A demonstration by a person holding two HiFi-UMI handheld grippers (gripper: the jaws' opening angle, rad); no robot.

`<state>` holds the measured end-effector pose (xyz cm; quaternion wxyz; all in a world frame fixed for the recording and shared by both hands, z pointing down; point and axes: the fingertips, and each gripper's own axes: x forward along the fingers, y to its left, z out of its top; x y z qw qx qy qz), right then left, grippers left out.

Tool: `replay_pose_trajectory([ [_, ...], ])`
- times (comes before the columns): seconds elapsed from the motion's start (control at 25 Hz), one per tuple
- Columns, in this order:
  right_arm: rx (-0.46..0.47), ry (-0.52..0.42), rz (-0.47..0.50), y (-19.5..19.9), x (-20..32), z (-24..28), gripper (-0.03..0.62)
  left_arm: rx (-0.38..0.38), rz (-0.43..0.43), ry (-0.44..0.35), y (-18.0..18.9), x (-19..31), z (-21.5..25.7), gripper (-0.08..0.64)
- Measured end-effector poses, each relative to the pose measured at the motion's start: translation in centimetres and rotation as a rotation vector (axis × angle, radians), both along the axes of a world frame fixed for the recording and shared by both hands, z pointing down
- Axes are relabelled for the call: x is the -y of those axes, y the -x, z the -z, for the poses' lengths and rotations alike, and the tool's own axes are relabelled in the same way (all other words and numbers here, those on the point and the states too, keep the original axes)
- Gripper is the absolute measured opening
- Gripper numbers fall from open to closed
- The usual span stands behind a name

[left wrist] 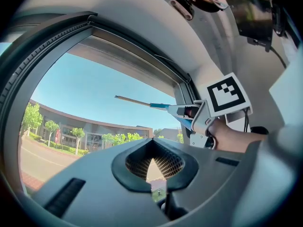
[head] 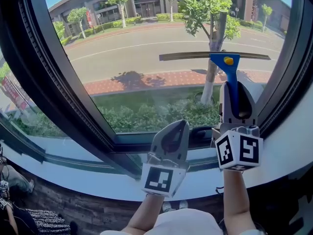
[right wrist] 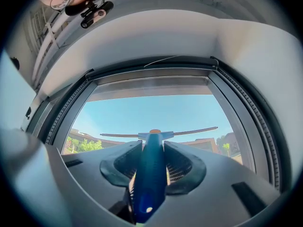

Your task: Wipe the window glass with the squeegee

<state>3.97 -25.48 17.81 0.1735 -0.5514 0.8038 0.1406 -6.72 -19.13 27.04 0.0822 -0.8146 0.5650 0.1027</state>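
The squeegee (head: 229, 67) has a blue handle, a yellow knob and a long grey blade held level against the window glass (head: 146, 48). My right gripper (head: 235, 109) is shut on the squeegee's handle, low on the right half of the pane. In the right gripper view the blue handle (right wrist: 150, 174) runs up between the jaws to the blade (right wrist: 189, 132). My left gripper (head: 172, 140) hangs lower and left of it, near the bottom frame, jaws shut and holding nothing. The left gripper view shows the squeegee (left wrist: 142, 102) off to its right.
A dark window frame (head: 63, 106) with a rubber seal surrounds the pane. Below it runs a white sill (head: 112, 182). Outside are a road, trees and a hedge. A dark patterned thing (head: 46, 222) lies at the lower left on the floor.
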Motion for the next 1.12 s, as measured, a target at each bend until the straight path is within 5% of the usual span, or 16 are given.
replay_pose_trajectory([
  [1.12, -0.004, 0.216, -0.007, -0.7, -0.6, -9.7, 0.149, 0.075, -0.006, 0.139, -0.6, -0.4, -5.3, 0.003],
])
